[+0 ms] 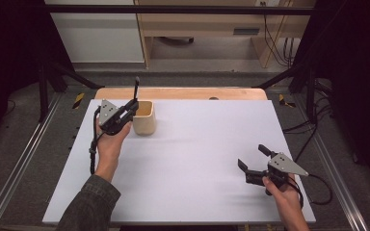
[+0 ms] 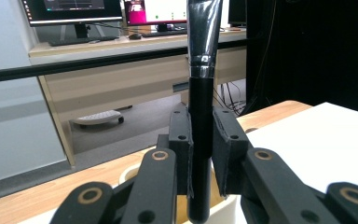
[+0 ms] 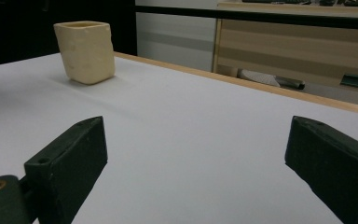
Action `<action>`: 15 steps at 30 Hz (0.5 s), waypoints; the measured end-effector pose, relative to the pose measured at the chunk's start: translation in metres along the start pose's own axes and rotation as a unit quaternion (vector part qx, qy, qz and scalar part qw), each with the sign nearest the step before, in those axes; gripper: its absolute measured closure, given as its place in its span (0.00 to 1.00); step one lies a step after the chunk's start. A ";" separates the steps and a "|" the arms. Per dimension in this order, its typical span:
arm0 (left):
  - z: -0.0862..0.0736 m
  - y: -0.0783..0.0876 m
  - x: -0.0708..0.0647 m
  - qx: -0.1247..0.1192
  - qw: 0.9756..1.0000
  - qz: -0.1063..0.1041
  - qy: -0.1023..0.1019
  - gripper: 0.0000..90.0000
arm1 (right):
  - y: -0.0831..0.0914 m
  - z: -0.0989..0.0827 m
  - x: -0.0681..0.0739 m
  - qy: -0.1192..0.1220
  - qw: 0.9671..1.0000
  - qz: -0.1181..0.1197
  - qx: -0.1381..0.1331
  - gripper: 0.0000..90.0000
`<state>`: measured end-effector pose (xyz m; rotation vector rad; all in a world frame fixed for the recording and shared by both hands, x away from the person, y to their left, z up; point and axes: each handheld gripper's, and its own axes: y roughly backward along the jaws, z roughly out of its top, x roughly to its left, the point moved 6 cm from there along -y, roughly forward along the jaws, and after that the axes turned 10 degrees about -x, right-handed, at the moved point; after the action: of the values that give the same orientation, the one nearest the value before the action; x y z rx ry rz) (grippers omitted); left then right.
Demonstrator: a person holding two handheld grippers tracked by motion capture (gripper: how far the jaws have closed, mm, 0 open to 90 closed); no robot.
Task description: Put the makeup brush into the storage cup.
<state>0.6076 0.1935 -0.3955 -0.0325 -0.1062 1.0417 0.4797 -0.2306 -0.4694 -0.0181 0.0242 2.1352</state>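
Standing upright, brush clamped in left tool above cup.

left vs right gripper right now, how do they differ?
The left gripper is shut on an upright black brush; the right gripper stands open with nothing between its jaws. The left gripper hangs at the rim of the cream cup near the table's far left; the right gripper sits low at the near right, away from the cup. Both are hand-held, with black jaws and a grey plate.
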 end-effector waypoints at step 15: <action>-0.008 -0.009 0.005 0.004 1.000 0.006 -0.005 0.88 | -0.001 0.000 0.002 -0.009 1.000 0.004 -0.001 0.07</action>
<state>0.6190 0.1931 -0.4027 -0.0208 -0.1103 1.0547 0.4792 -0.2282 -0.4692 0.0000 0.0129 2.1429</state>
